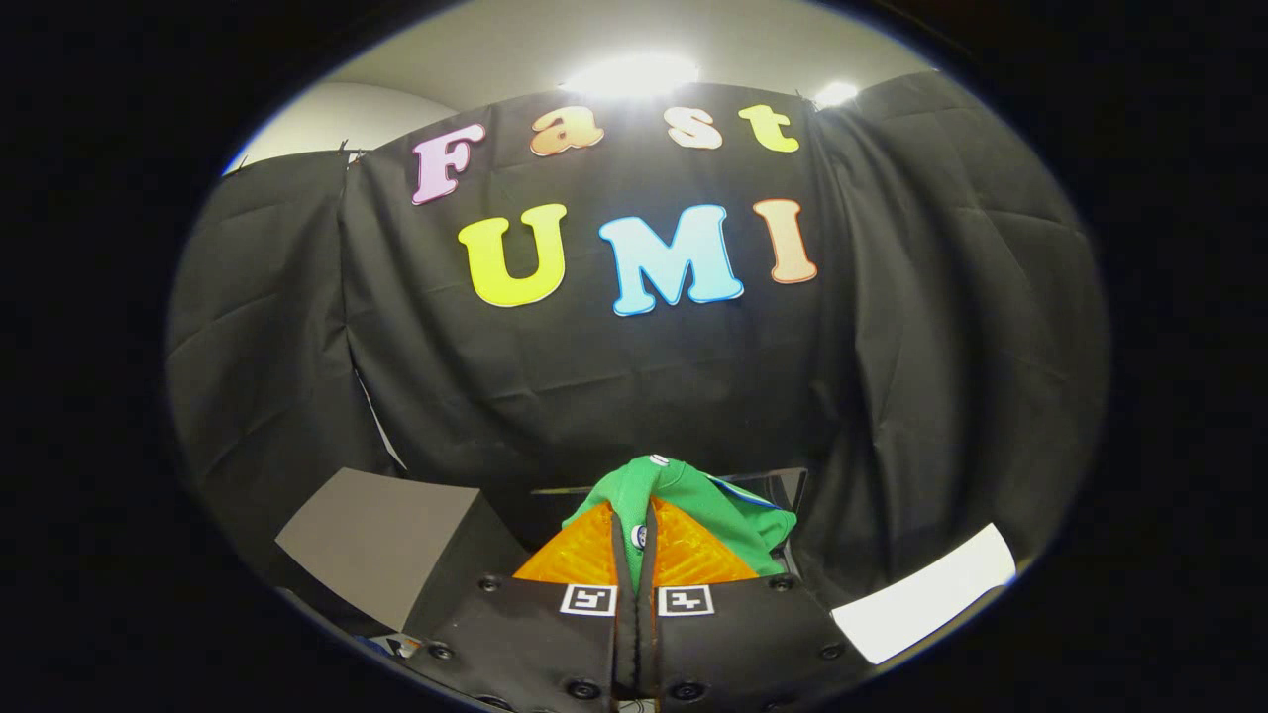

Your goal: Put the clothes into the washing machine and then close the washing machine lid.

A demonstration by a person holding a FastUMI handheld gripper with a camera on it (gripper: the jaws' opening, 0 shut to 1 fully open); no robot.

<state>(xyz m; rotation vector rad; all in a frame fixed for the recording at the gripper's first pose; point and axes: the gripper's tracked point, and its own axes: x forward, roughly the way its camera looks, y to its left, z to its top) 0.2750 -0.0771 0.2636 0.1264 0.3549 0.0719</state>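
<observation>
The gripper is up in the air, pointing level and straight at the black cloth wall of the booth. Its two fingers are pressed close, only a thin dark slit between them, and a green garment is pinched right in that slit. Both fingers bear on the cloth, so this is a firm hold, narrow as it gets.

The garment bunches up over the fingertips, rising to a rounded peak just above them, then spills over to the right side of the right finger, where it hangs in soft folds. There is a small white patch at the peak and a bit of blue and white trim along its far right edge. A little round mark peeks out of the slit between the fingers.

Just beyond the garment, a dark glossy panel with a pale edge stands behind it; what it belongs to, I cannot tell from here.

Off to the left of the fingers, lower down, lies a flat grey board. Off to the right, a bright white strip sits at an angle. Ceiling lights glare above the cloth wall.
</observation>
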